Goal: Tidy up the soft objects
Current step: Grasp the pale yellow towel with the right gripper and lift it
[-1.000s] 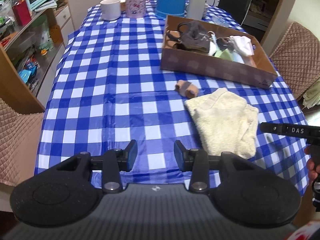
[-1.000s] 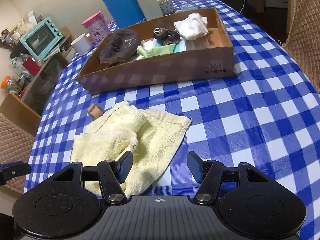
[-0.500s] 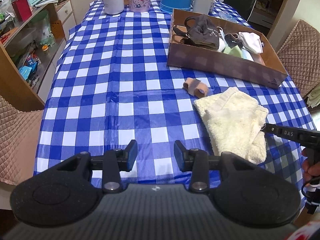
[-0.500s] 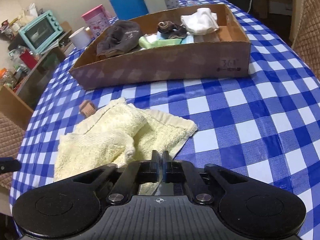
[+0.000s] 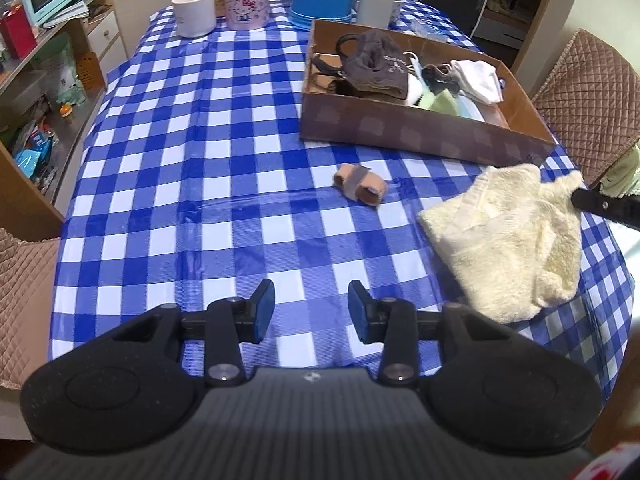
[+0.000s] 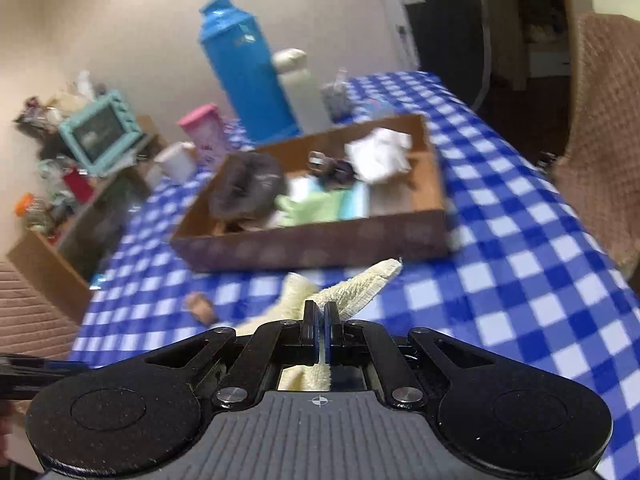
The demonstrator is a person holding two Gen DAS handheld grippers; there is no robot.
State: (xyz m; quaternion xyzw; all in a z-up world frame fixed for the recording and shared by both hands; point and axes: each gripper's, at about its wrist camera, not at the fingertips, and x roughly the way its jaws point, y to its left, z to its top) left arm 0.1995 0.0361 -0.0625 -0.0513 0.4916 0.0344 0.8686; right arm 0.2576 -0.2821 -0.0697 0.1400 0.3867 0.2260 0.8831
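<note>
1. While the right gripper (image 6: 320,312) pinches it tight, one yellow towel (image 5: 516,236) lies near the brown box (image 5: 420,136), its lifted corner pointing at the box.
2. One left gripper (image 5: 311,310) is half open, holding nothing.

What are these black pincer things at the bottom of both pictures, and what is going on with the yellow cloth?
There is no robot here. A person holds a two-finger clamp in each hand, and each carries a camera looking forward along its fingers, so one picture comes from each hand. In the left view, the left hand-held gripper is open with nothing between its pads, above the blue checked tablecloth. On the cloth lie a small tan roll, a pale yellow towel and a cardboard box already holding socks and other soft things. In the right view, the right hand-held gripper is shut on a corner of the towel, which is raised off the table.
</note>
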